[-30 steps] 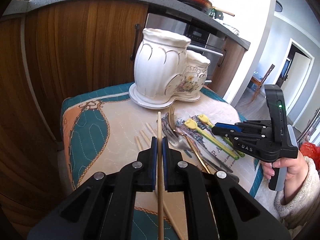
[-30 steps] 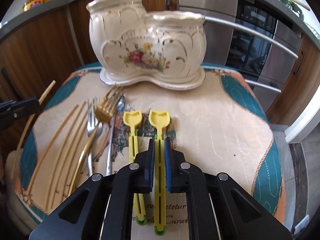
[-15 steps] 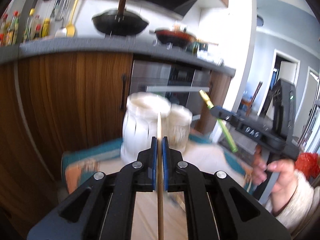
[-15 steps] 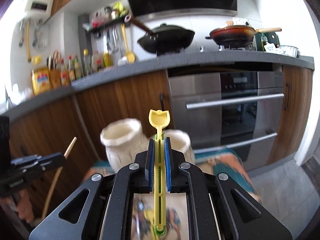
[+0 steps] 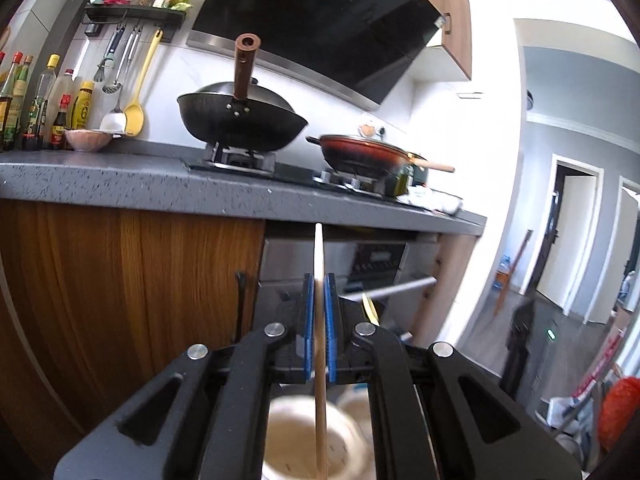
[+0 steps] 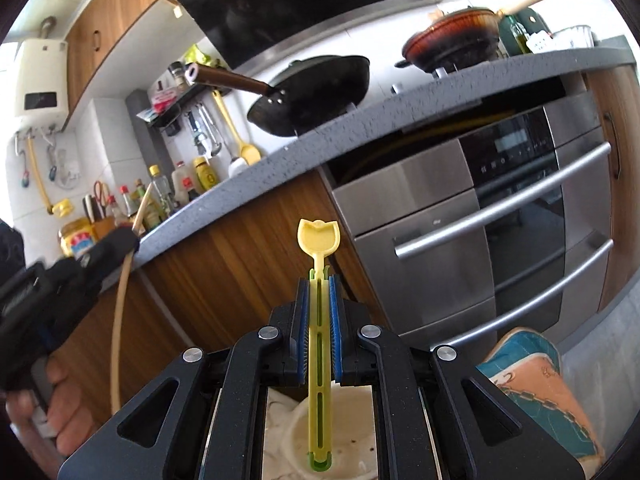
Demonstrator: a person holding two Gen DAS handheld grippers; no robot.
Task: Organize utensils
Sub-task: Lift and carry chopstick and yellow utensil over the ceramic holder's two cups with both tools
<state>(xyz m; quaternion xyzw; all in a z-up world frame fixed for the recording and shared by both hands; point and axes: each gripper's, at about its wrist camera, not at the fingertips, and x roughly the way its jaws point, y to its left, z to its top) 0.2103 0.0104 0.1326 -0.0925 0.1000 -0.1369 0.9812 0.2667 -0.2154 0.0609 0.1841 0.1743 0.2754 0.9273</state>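
My left gripper (image 5: 319, 280) is shut on a wooden chopstick (image 5: 319, 344), held upright. Its lower end hangs over the mouth of the white ceramic utensil holder (image 5: 296, 440), seen blurred below the fingers. My right gripper (image 6: 319, 280) is shut on a yellow-green plastic utensil (image 6: 319, 340) with a tulip-shaped head, also upright, its lower end over the holder's opening (image 6: 340, 432). The left gripper (image 6: 116, 240) with its chopstick (image 6: 120, 312) shows at the left of the right wrist view. The utensils on the cloth are out of view.
A grey counter (image 5: 120, 188) with a black wok (image 5: 240, 120) and a red pan (image 5: 360, 152) is ahead. Wooden cabinet doors (image 5: 120, 300) and a steel oven (image 6: 500, 232) stand behind the holder. The teal and orange cloth (image 6: 536, 392) shows at the lower right.
Both grippers have lifted and tilted up, from level with the table to above the holder. The chopstick and the yellow utensil now hang over the holder's openings.
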